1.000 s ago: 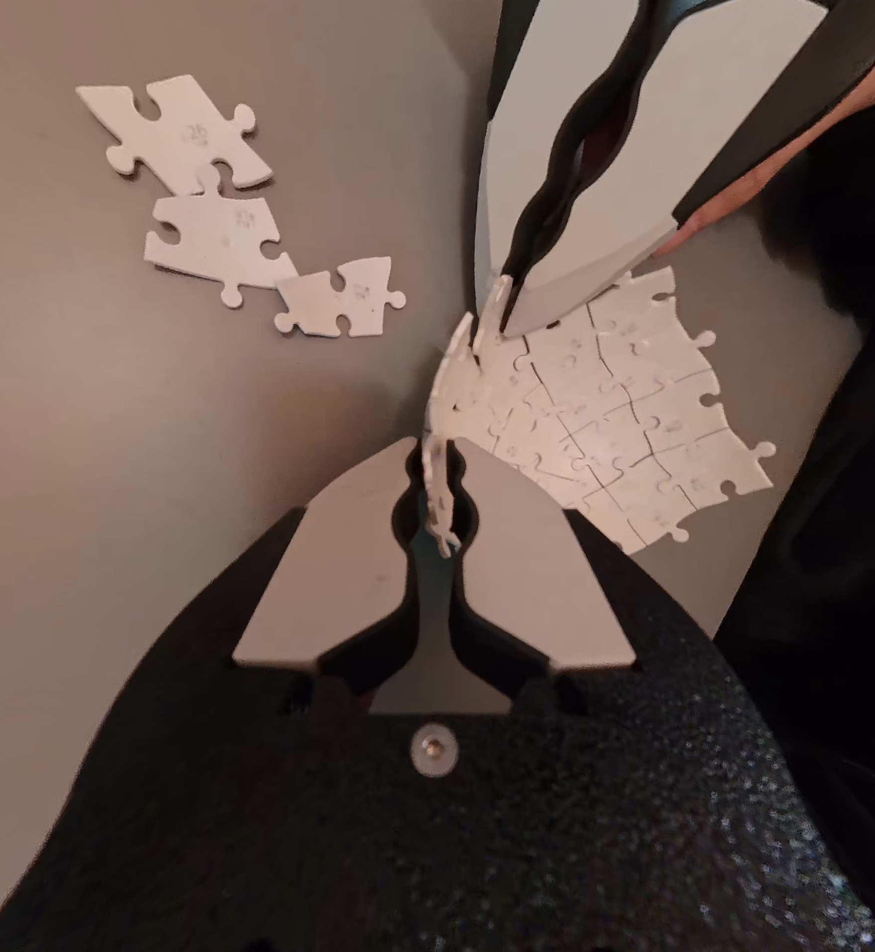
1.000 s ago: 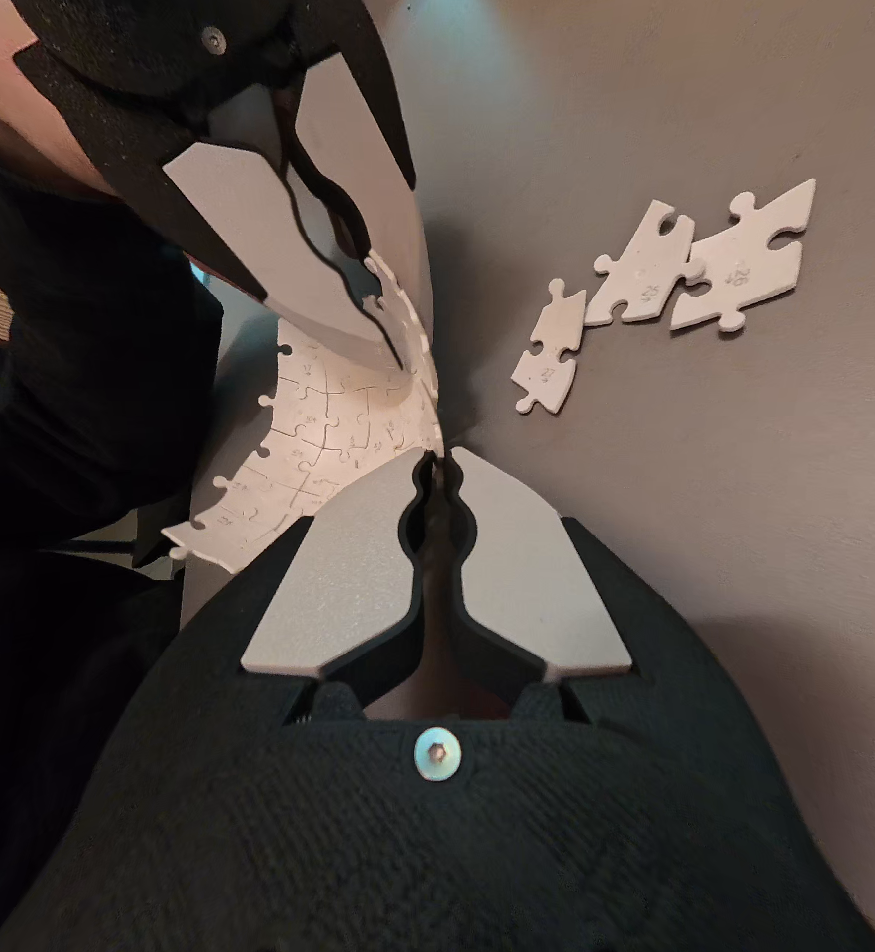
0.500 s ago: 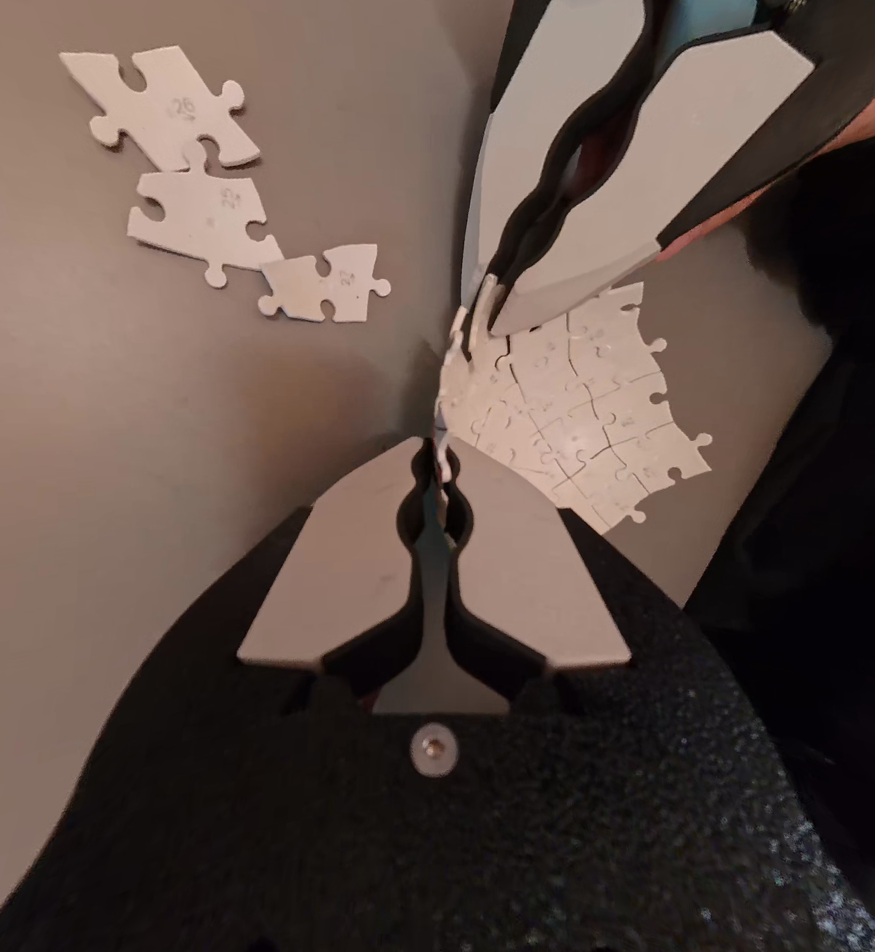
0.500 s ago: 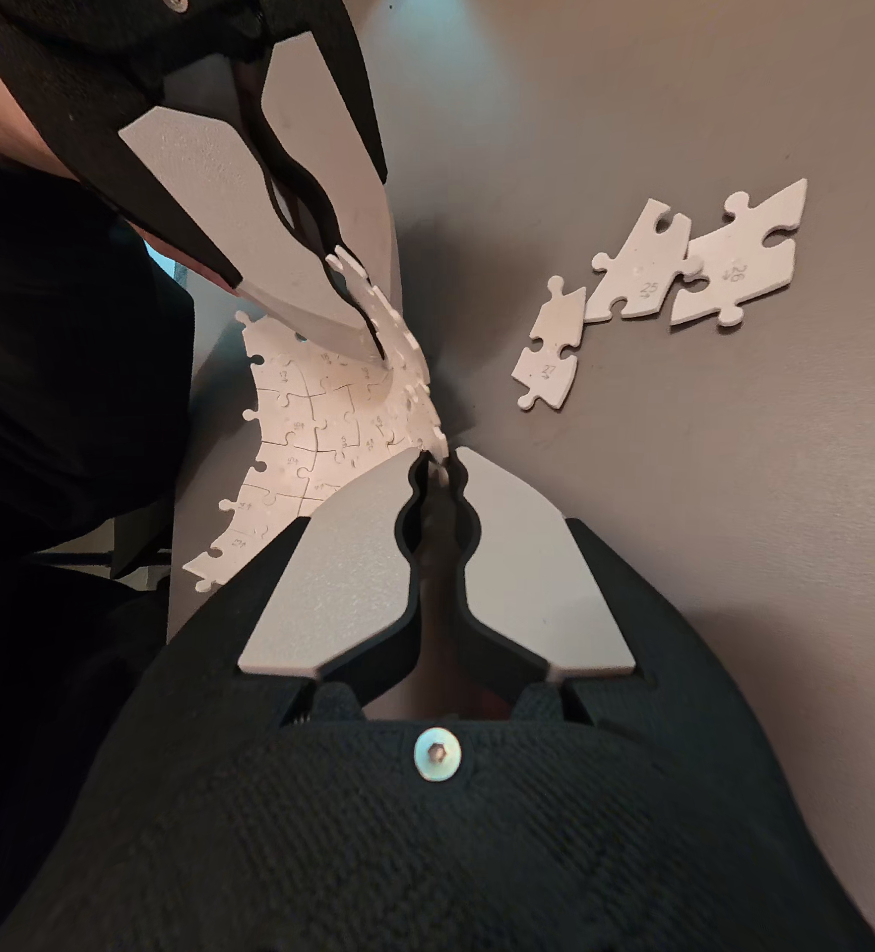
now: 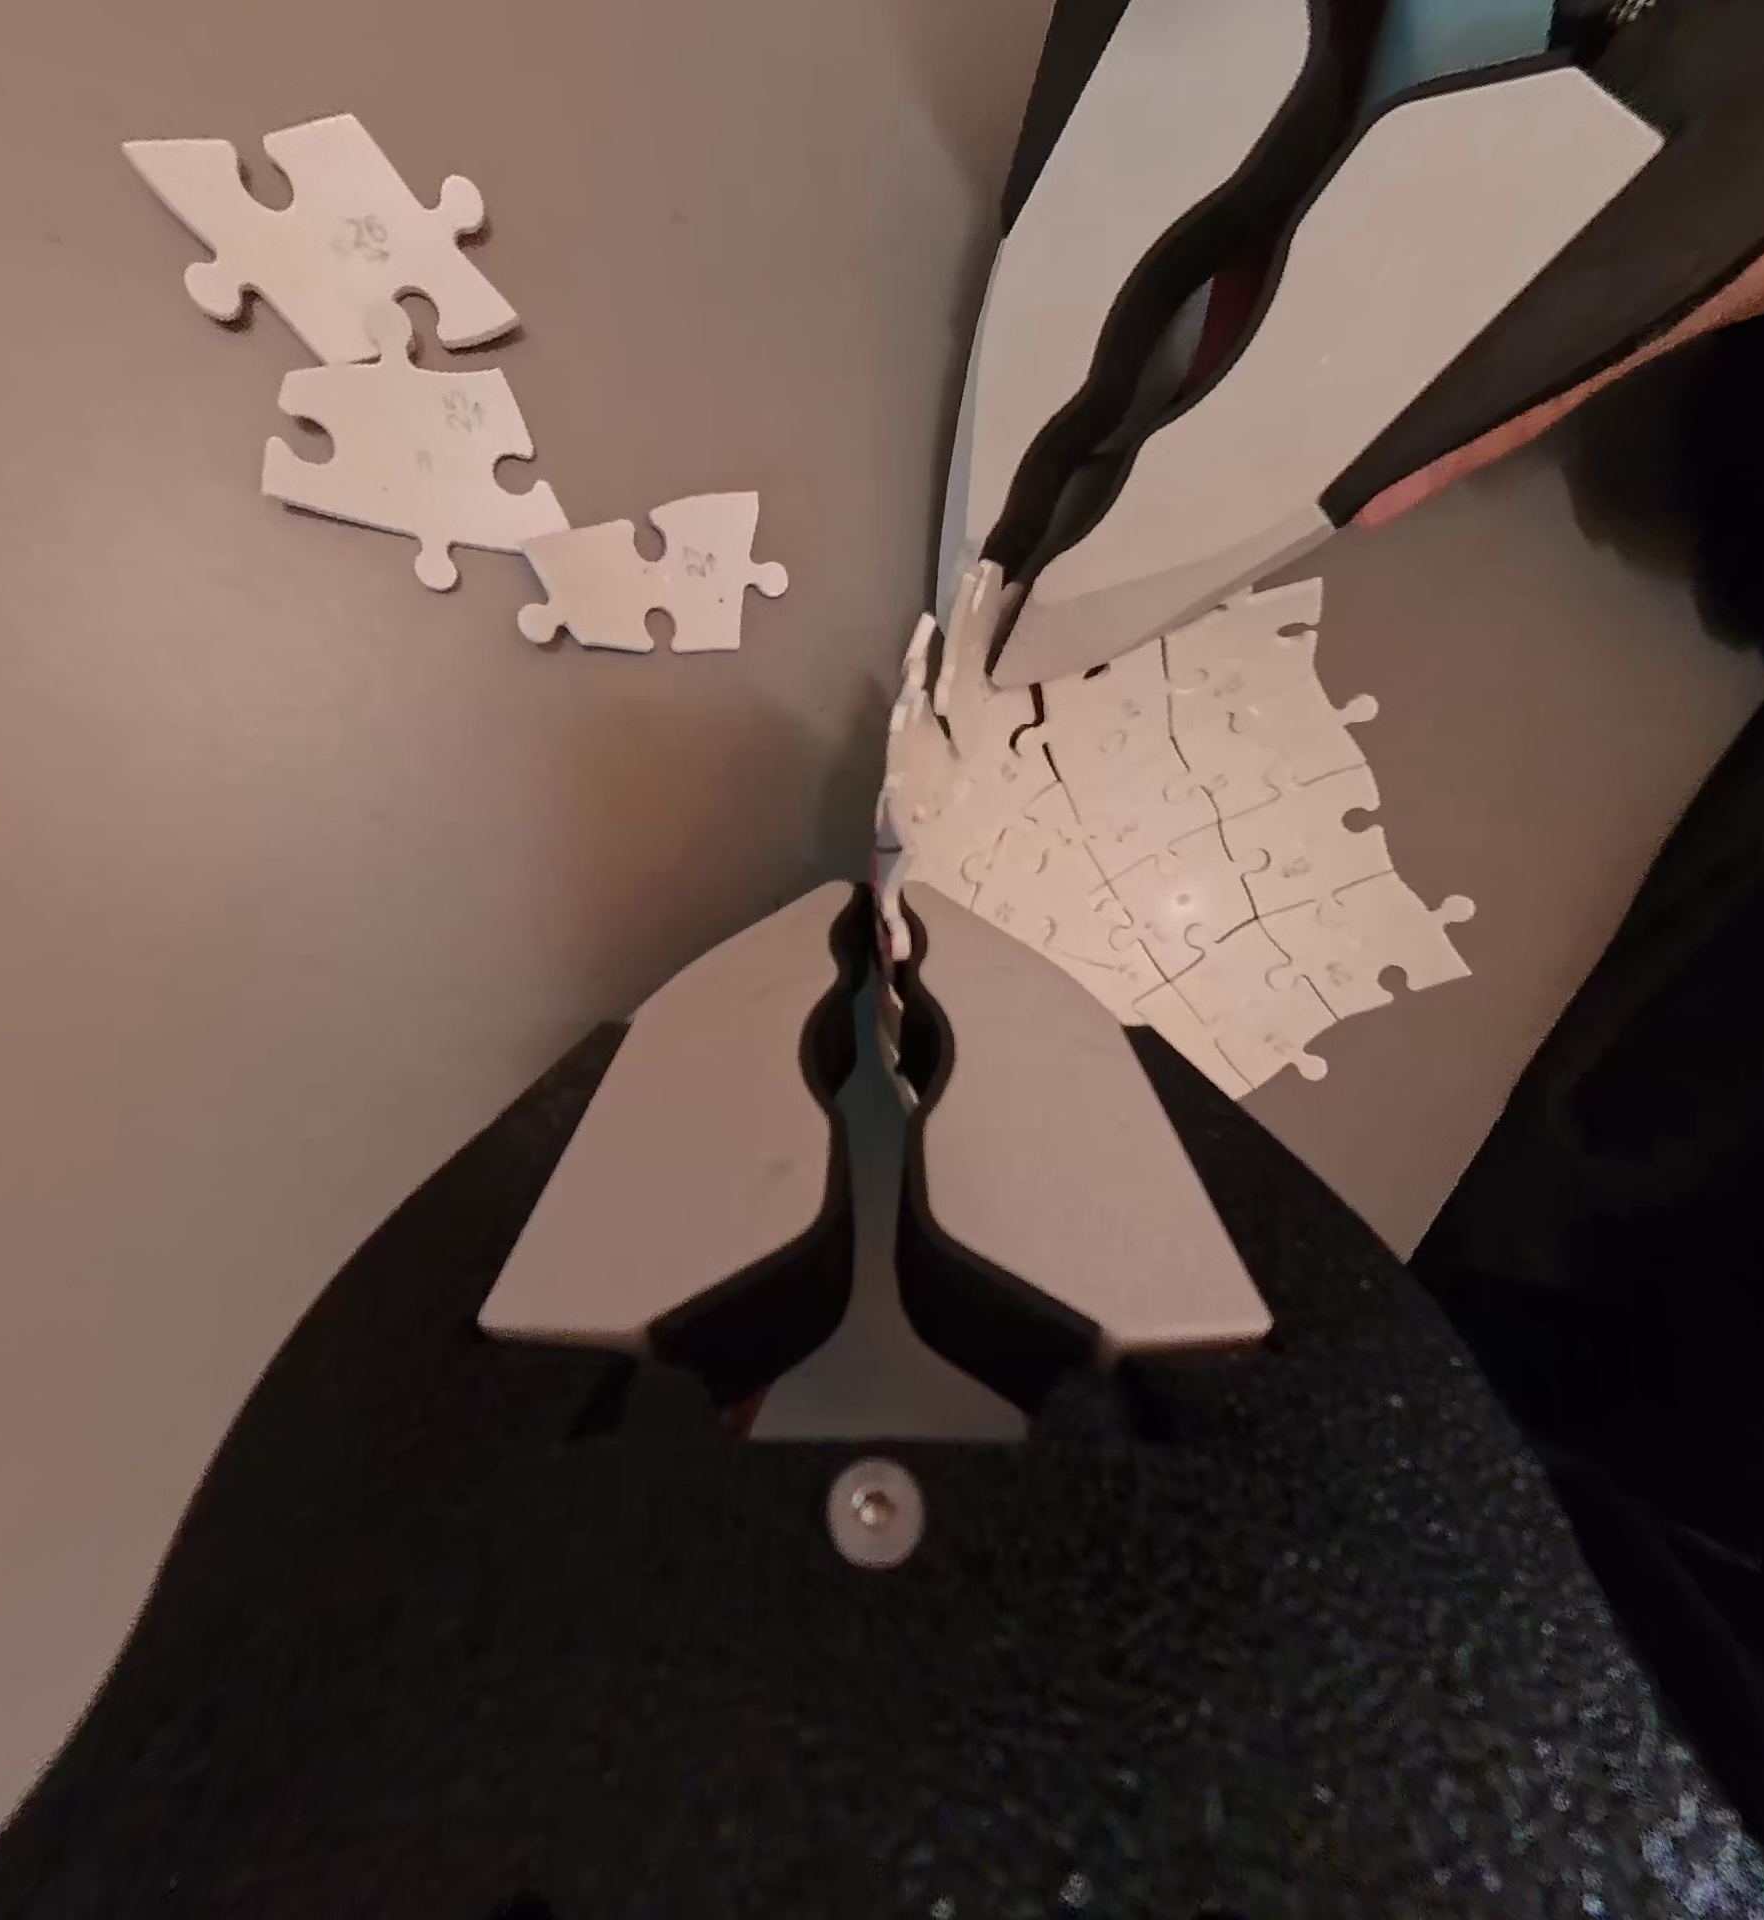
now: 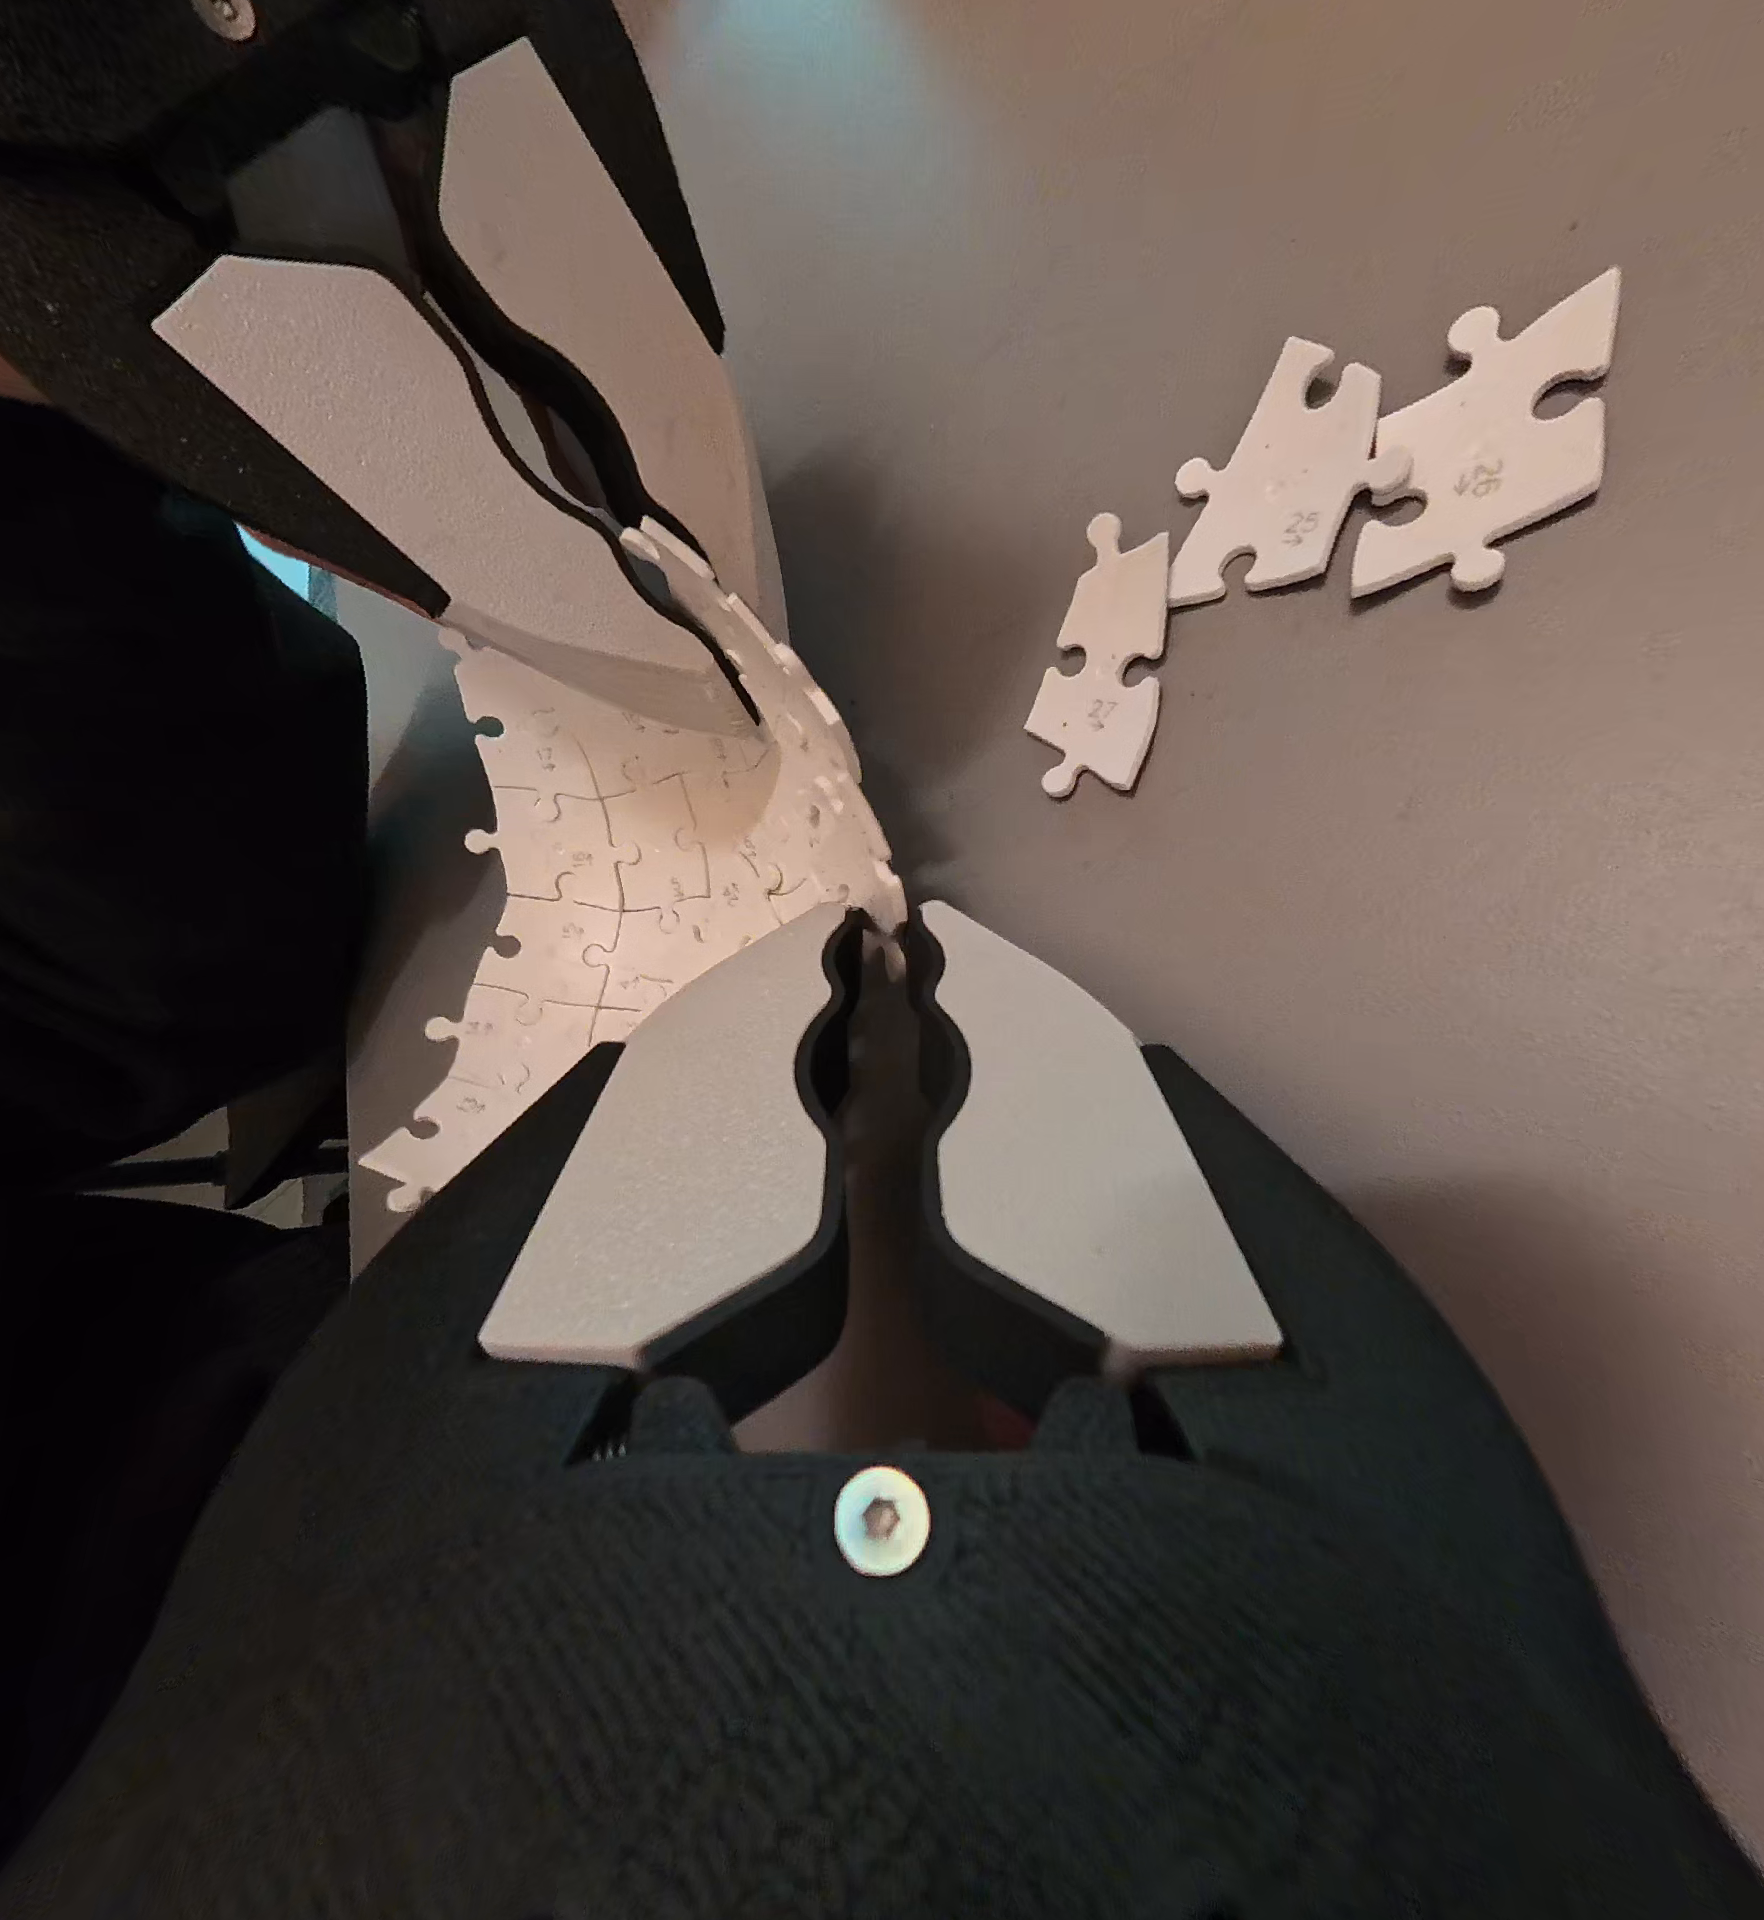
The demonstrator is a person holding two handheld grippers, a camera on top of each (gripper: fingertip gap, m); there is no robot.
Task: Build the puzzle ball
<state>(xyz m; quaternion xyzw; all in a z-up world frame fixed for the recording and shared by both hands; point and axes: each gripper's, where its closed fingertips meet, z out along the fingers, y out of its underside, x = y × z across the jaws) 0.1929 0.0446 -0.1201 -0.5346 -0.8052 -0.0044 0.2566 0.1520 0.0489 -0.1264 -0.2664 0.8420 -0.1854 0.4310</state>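
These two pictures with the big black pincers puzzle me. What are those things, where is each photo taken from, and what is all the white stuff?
There is no robot here. A person holds a hand-operated two-finger gripper in each hand, and each gripper carries a camera looking out along its fingers. So the large black shape at the bottom of each picture is that camera's own tool.

In the left wrist view, the left gripper is in front and the right gripper reaches in from the top. The right wrist view shows the same moment from the other side, with the right gripper in front.

Both are shut on the edge of a curved sheet of joined white puzzle pieces, a part of the ball, raised on edge.

Three loose pieces lie on the grey table, touching or overlapping in a row.
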